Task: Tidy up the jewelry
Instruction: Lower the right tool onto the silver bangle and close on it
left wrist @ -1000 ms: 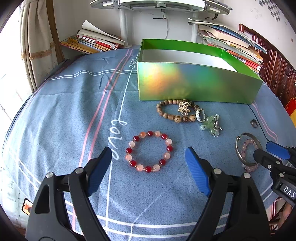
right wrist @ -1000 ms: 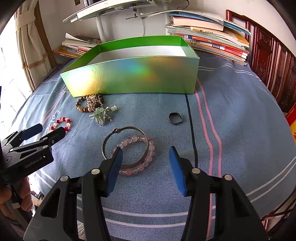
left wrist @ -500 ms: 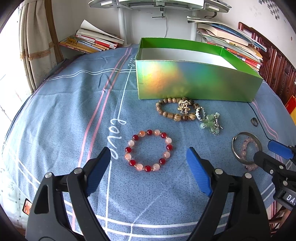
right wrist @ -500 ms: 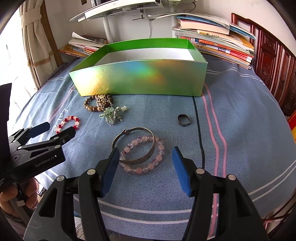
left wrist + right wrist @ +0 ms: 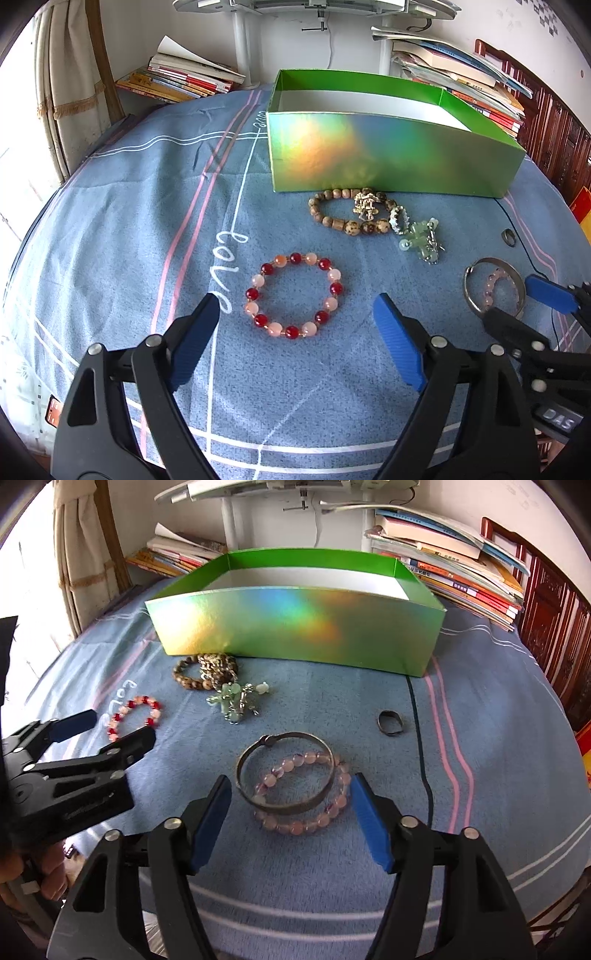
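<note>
A red and pink bead bracelet [image 5: 293,295] lies on the blue cloth, just ahead of my open, empty left gripper [image 5: 295,328]. A metal bangle [image 5: 284,775] lies over a pale pink bead bracelet [image 5: 310,812], between the fingers of my open, empty right gripper [image 5: 291,812]. A brown bead bracelet [image 5: 347,216], a green charm piece [image 5: 421,240] and a small dark ring [image 5: 389,723] lie in front of the open green box [image 5: 388,162]. The box looks empty.
Stacks of books [image 5: 184,79] lie behind the box at left and at right [image 5: 461,576]. A white stand [image 5: 229,524] rises behind the box. A dark cable [image 5: 421,746] runs across the cloth near the ring. Carved wood furniture [image 5: 554,627] stands at right.
Both grippers have moved forward and lower toward their bracelets. The right gripper now straddles the bangle and pink bracelet. Both stay open; no jewelry has moved.
</note>
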A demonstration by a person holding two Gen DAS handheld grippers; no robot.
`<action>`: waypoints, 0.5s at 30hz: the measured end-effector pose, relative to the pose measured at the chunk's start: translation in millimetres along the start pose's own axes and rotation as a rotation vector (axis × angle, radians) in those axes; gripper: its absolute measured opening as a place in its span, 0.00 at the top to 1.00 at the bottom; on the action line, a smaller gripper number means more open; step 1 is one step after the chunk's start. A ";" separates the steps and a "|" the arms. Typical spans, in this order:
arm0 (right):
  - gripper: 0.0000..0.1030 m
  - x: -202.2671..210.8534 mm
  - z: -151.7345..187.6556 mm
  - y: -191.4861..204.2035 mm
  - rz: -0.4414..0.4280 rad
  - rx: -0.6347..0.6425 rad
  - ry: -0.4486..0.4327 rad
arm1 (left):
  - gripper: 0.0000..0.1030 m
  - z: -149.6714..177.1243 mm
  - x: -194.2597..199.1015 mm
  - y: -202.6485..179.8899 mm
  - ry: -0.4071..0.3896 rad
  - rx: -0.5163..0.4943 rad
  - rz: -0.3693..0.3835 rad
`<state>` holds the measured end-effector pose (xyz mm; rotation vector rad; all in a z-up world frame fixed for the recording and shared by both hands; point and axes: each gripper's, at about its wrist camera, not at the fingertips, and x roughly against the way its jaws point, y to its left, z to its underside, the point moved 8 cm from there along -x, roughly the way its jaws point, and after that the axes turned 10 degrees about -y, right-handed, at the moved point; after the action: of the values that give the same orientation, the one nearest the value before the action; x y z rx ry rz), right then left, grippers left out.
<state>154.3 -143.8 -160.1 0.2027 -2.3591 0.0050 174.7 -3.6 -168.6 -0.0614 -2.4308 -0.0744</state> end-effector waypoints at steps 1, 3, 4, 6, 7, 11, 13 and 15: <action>0.35 -3.5 -0.6 0.3 0.006 0.005 0.003 | 0.18 0.2 -0.1 -0.4 0.000 -0.002 0.000; 0.35 -6.3 -2.5 0.3 0.010 0.013 -0.001 | 0.17 0.6 -0.9 -0.3 0.003 -0.002 0.000; 0.35 -7.2 -4.0 0.8 0.013 0.017 -0.005 | 0.17 1.0 -1.5 0.2 0.005 0.000 -0.001; 0.35 -7.3 -5.9 2.3 0.018 0.031 -0.015 | 0.17 2.0 -2.6 1.2 0.008 0.003 -0.003; 0.35 -7.1 -7.2 3.1 0.023 0.042 -0.021 | 0.17 2.1 -2.6 1.5 0.010 0.004 -0.003; 0.35 -8.2 -12.4 6.3 0.019 0.068 -0.034 | 0.17 2.7 -3.0 1.9 0.011 0.006 -0.002; 0.35 -12.7 -13.2 7.6 0.021 0.077 -0.026 | 0.17 3.4 -3.3 1.4 0.013 0.004 -0.001; 0.35 -15.3 -13.6 8.8 0.036 0.095 -0.029 | 0.17 4.1 -3.5 0.9 0.015 0.003 0.000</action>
<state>173.2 -132.0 -160.5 0.2084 -2.3933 0.1327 174.8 -2.4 -173.9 -0.0590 -2.4164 -0.0716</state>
